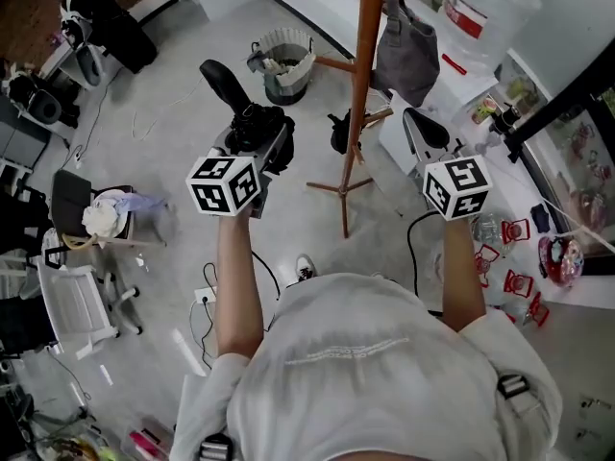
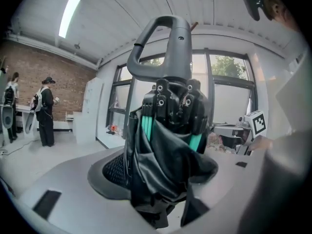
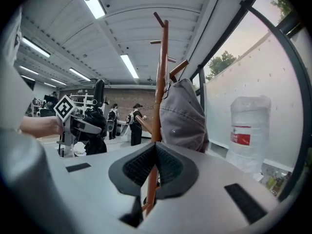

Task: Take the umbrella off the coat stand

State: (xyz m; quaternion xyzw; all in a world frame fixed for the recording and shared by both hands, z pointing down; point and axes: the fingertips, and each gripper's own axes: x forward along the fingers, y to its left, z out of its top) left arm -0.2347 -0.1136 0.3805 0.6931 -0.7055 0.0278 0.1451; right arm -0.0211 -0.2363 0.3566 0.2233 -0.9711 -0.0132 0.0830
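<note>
Left gripper view: jaws clamp umbrella [image 2: 165, 165] | right gripper [image 3: 155, 149] jaws together

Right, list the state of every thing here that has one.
umbrella: folded, off the stand, handle up.
left gripper: shut on the umbrella.
right gripper: jaw tips together, nothing held.
coat stand: upright on the floor.
grey bag: hanging from a coat stand peg.
water bottle: upright.
</note>
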